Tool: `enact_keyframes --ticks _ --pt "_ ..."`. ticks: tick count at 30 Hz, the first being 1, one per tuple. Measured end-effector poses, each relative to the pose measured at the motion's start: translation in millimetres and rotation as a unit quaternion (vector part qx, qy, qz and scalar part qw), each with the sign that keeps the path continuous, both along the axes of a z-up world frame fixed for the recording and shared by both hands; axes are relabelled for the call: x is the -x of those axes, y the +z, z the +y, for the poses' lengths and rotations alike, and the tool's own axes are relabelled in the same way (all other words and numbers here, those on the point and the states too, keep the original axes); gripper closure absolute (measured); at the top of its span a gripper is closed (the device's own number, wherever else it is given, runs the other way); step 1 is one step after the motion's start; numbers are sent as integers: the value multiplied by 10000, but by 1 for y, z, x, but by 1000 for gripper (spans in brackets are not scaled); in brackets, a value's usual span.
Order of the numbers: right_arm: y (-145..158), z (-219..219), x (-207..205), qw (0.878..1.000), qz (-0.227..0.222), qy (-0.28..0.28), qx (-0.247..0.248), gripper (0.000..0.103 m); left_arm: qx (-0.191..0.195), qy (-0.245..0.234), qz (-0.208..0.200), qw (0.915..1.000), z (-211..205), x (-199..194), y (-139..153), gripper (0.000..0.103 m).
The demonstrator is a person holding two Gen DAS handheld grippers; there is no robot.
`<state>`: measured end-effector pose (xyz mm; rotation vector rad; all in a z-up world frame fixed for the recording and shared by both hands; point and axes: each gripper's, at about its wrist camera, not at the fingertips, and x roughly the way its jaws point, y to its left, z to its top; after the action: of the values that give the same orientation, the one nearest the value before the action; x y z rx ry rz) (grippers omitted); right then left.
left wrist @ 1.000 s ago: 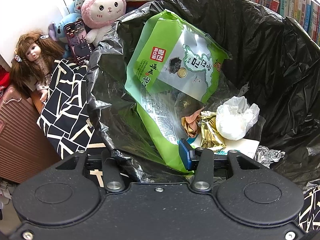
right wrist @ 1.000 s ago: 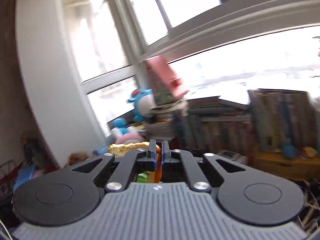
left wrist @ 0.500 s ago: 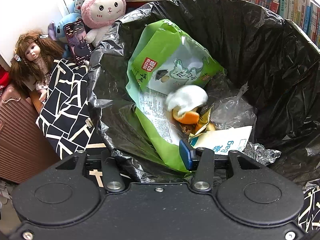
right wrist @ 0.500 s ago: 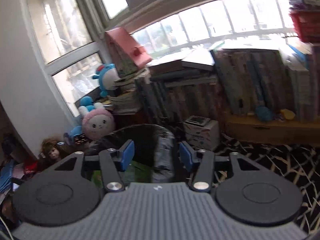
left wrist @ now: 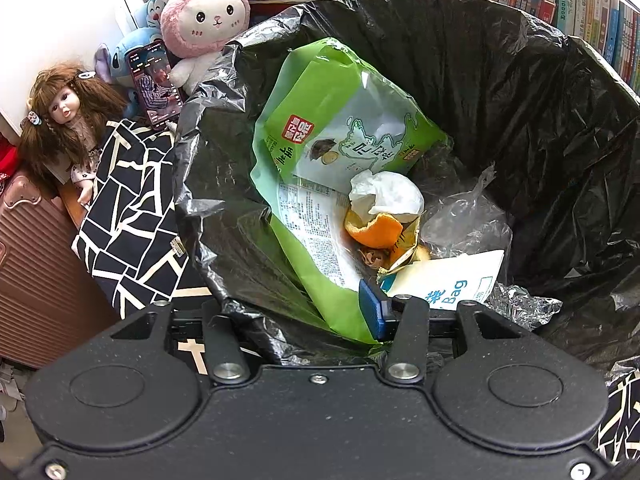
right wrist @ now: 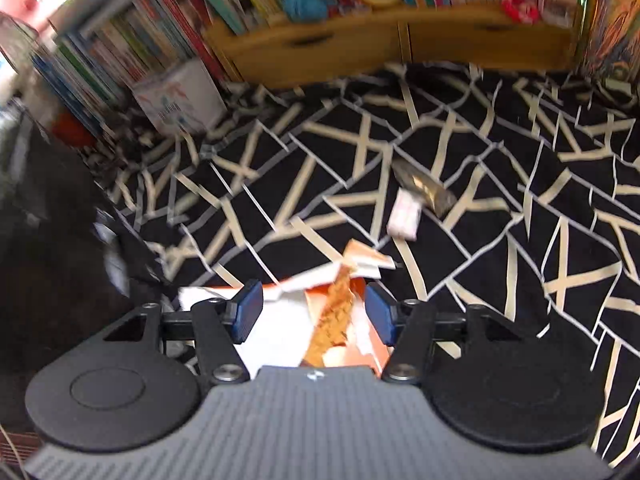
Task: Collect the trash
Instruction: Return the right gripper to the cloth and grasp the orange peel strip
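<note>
Okay, your left gripper (left wrist: 304, 312) pinches the near rim of the black plastic trash bag (left wrist: 500, 92), jaws narrow with the crinkled film bunched between them; only the blue right pad (left wrist: 370, 310) shows, the other is hidden behind the bag's edge. Inside the bag, just past that pad, lies a big green snack pouch (left wrist: 344, 136) leaning on the left wall. Against its lower part sits a crumpled white tissue (left wrist: 390, 194), touching a piece of orange peel (left wrist: 374, 232) just below it. Beside those you have a gold foil wrapper (left wrist: 402, 256), a white paper bag printed "Bag" (left wrist: 448, 280), a clear plastic film (left wrist: 468, 224) and a scrap of silver foil (left wrist: 520, 306). Outside the bag on the left: a brown-haired doll (left wrist: 64, 120), a pink plush bunny (left wrist: 204, 20), a phone (left wrist: 154, 80).

Your right gripper (right wrist: 314, 310) points down at the black rug with cream lines (right wrist: 500, 240), jaws opening wide, both blue pads clear of anything. Between them, on the rug, lies a torn orange-and-white paper wrapper (right wrist: 336, 312); the pads don't press it. Farther out sit a small pink-white packet (right wrist: 404, 214) and, touching it, a shiny metallic wrapper (right wrist: 426, 188). Beyond is a wooden shelf (right wrist: 400, 40) with books; view is motion-blurred.
</note>
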<state>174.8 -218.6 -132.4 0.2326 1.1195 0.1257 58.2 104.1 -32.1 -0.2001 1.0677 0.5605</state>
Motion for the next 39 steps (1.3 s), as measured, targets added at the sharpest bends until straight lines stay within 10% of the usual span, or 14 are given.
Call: enact_keyframes --ticks 6,11,16,21,23,25,27,29,39 --pt "-35 5 -10 9992 119 -274 264 36 -15 -17 8 10000 -1 0 0 58" --pt "-37 5 -9 9996 156 -198 152 78 -7 -11 -3 10000 -1 0 0 58" --pt "-19 6 -3 9999 -94 -34 51 89 -12 -15 -1 10000 -1 1 0 58" --pt "-8 10 -5 9998 -175 41 123 83 -14 -20 -2 10000 -1 0 0 58" --pt "-16 16 -11 9994 2 173 303 55 -16 -30 -1 10000 -1 1 0 58" --pt "-26 23 -14 9985 139 282 444 49 -12 -28 -4 10000 0 1 0 58" --pt "-37 30 -15 9971 232 330 643 54 -12 -24 -1 10000 -1 1 0 58" --pt "-42 31 -15 9971 314 282 633 80 -9 -25 -3 10000 -1 1 0 58" --pt "37 25 7 9962 -755 392 -210 80 -10 -19 -11 10000 0 1 1 58"
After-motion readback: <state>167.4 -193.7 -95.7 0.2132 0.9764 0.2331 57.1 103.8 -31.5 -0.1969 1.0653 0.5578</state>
